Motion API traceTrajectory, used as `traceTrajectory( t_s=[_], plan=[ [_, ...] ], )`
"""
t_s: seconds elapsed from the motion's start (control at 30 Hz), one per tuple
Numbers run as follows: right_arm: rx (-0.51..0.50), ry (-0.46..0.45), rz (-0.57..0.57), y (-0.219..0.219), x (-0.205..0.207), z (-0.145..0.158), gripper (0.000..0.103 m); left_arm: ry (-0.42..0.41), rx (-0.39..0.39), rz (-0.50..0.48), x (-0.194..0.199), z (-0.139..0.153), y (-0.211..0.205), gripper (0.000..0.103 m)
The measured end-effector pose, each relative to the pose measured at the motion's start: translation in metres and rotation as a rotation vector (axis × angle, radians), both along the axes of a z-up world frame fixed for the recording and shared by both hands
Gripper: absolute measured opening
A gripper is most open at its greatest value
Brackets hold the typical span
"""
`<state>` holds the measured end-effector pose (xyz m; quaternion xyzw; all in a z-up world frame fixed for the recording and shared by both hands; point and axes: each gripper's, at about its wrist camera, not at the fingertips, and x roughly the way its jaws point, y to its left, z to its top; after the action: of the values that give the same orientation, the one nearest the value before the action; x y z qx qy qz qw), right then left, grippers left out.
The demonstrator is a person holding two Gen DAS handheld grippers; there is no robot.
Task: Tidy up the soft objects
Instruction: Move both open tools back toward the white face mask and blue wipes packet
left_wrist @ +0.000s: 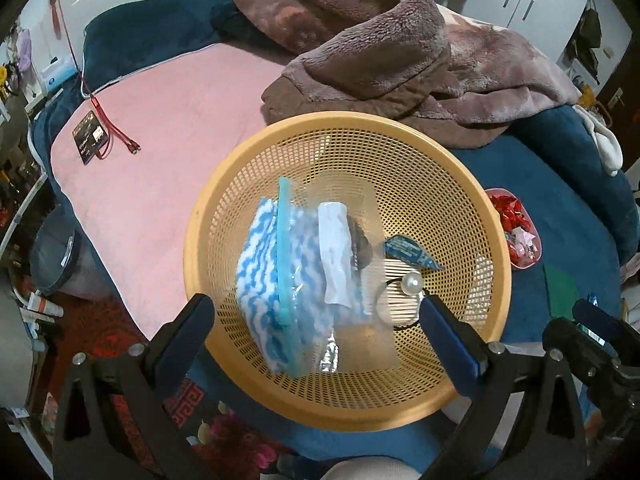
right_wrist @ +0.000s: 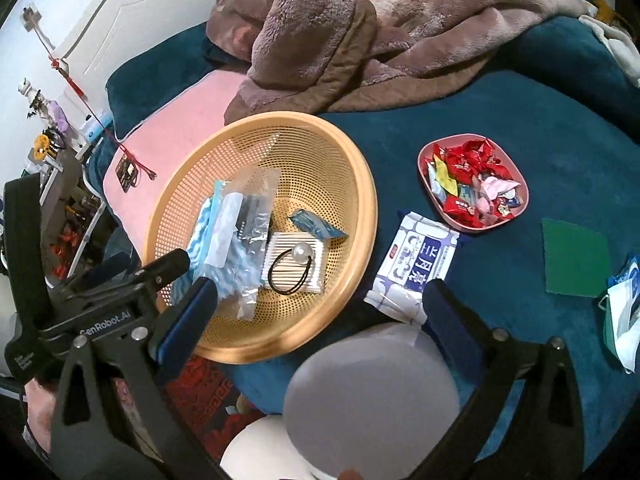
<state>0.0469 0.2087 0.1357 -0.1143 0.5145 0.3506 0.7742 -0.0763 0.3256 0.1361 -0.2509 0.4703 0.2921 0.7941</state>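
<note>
Through my left tongs (left_wrist: 316, 328) I look down into the round yellow basket (left_wrist: 472, 184) on the bed. These tongs are spread wide, with nothing pinched between them. In the basket I count one clear zip bag (left_wrist: 296, 264) with a blue and white cloth inside, one small blue packet (left_wrist: 412, 254), one pack of cotton sticks (left_wrist: 394, 280) and one black hair tie with a pearl (left_wrist: 412, 282). The bag looks light, floppy and a bit slippery, so I would grab it by its blue zip edge, where it is stiffest. Behind the basket lies one big brown fuzzy blanket (left_wrist: 360, 44), soft and surely heavy for tongs (I would take a fold of it, not the flat part). Through my right tongs (right_wrist: 316, 320) I see the same basket (right_wrist: 360, 184) from the side, and these tongs are spread as wide as they go, holding nothing. Just beside the basket, on the blue cover (right_wrist: 520, 104), lies one white and blue pack of wipes (right_wrist: 416, 260), squishy and light, with one end lying between my tips; I would pinch it across its middle. Near it sit one pink dish of candies (right_wrist: 424, 168), one green cloth square (right_wrist: 576, 256) and one crumpled mask (right_wrist: 620, 312). The green square is thin and lies flat, so I would catch it by an edge.
</note>
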Motion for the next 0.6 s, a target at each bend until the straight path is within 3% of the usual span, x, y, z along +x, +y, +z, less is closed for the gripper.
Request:
traceTrajectory(
  t_s=[0.6],
  plan=[
    [0.027, -0.020, -0.094, -0.068, 0.009, 0.016, 0.103, -0.017, 0.042, -0.104, 0.027, 0.030, -0.052, 0.103]
  ],
)
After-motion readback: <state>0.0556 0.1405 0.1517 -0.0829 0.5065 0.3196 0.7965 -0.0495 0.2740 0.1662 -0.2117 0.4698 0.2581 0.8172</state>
